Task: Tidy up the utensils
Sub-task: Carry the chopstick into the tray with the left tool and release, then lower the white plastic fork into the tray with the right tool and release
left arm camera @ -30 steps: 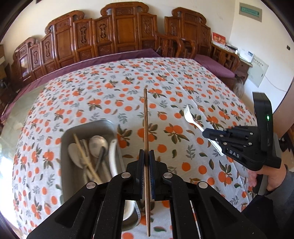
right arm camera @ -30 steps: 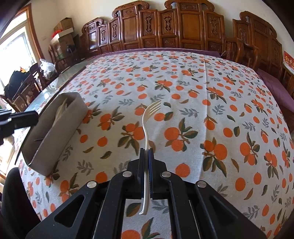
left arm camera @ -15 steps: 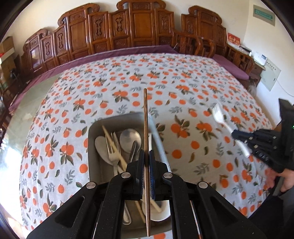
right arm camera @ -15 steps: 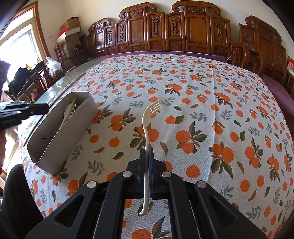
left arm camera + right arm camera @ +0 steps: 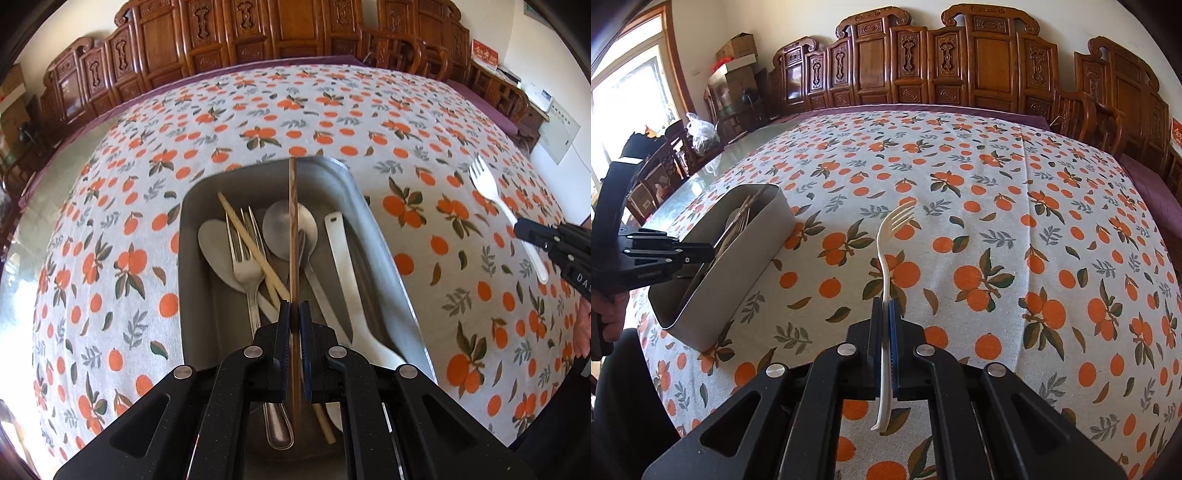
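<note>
A counter (image 5: 997, 192) covered with a white cloth printed with oranges and leaves carries a rectangular metal tray (image 5: 373, 236), set toward its left side. Carved wooden chairs (image 5: 960, 70) line the far edge.

The left hand-held gripper (image 5: 294, 317) hangs directly above the tray, pointing steeply down, its jaws pressed onto a dark wooden chopstick (image 5: 293, 221). The chopstick runs lengthwise over the tray, its far tip near the tray's far wall.

Inside the tray lie a metal fork (image 5: 243, 258), a pale chopstick (image 5: 251, 243) crossing it at a slant, a metal spoon (image 5: 277, 229), a pale spoon (image 5: 214, 247) on the left, and a white plastic utensil (image 5: 343, 266) along the right wall.

The right hand-held gripper (image 5: 885, 314) is to the right of the tray, above bare cloth and well apart from it. Its jaws pinch the handle of a white plastic fork (image 5: 886, 251), tines pointing away and upward. The handle's end sticks out behind the jaws.

Part of a person's hand (image 5: 609, 314) shows at the left edge of the right wrist view, gripping the left tool's handle.
</note>
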`<state>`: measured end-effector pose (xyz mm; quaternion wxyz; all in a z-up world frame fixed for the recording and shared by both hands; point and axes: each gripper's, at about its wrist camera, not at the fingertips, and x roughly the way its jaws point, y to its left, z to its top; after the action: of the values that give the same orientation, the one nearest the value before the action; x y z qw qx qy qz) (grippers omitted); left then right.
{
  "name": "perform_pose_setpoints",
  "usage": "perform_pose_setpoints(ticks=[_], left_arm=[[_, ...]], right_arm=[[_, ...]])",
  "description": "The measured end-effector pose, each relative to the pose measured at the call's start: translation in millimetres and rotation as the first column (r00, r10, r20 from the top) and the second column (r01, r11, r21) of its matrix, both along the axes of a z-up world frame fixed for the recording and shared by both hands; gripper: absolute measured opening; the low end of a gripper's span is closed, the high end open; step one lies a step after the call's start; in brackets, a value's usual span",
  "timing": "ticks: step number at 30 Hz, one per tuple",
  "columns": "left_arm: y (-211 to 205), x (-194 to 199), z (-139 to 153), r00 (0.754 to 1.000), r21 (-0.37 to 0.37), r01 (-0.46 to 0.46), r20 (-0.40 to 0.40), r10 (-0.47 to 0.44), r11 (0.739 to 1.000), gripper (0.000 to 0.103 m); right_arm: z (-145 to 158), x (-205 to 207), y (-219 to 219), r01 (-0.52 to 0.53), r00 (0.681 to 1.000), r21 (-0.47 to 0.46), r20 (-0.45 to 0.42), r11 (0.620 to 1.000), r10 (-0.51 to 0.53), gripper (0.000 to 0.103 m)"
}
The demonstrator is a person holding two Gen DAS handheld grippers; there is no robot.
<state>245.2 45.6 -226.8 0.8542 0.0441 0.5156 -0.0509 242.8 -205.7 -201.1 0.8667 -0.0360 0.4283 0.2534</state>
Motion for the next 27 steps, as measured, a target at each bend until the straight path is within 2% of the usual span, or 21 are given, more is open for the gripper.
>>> perform_pose_setpoints(ticks=[5, 8, 12, 20, 21, 27], left_arm=[[1.8, -2.7, 0.1, 1.0, -0.002, 0.007, -0.007, -0.007, 1.0, 0.004], [5.9, -5.6, 9.4, 1.0, -0.017, -0.008, 0.017, 0.008, 1.0, 0.007], [12.4, -12.9, 27.2, 0.998, -0.033, -0.023, 0.065, 0.025, 0.999, 0.021], [29.0, -23.7, 55.1, 0.99, -0.065, -0.054, 0.127, 0.062, 0.996, 0.036], [31.8, -24.7, 57.4, 0.989, -0.067, -0.061, 0.13, 0.069, 0.996, 0.045], [50.8, -33.0, 66.1, 0.982, -0.073, -0.095, 0.154, 0.105, 0.993, 0.07]], right_arm=[[6.0, -2.7, 7.4, -0.015, 1.0, 0.007, 0.003, 1.0, 0.015, 0.005], [16.4, -7.1, 18.4, -0.038, 0.999, 0.005, 0.022, 0.999, 0.038, 0.005], [30.6, -15.6, 37.0, -0.071, 0.997, 0.011, 0.036, 0.997, 0.07, 0.005], [44.6, -30.6, 84.0, -0.129, 0.992, 0.064, 0.02, 0.99, 0.128, 0.005], [45.6, -31.0, 88.9, -0.132, 0.991, 0.068, 0.018, 0.989, 0.132, 0.005], [48.2, -24.1, 126.0, -0.157, 0.987, 0.093, -0.008, 0.983, 0.159, 0.005]])
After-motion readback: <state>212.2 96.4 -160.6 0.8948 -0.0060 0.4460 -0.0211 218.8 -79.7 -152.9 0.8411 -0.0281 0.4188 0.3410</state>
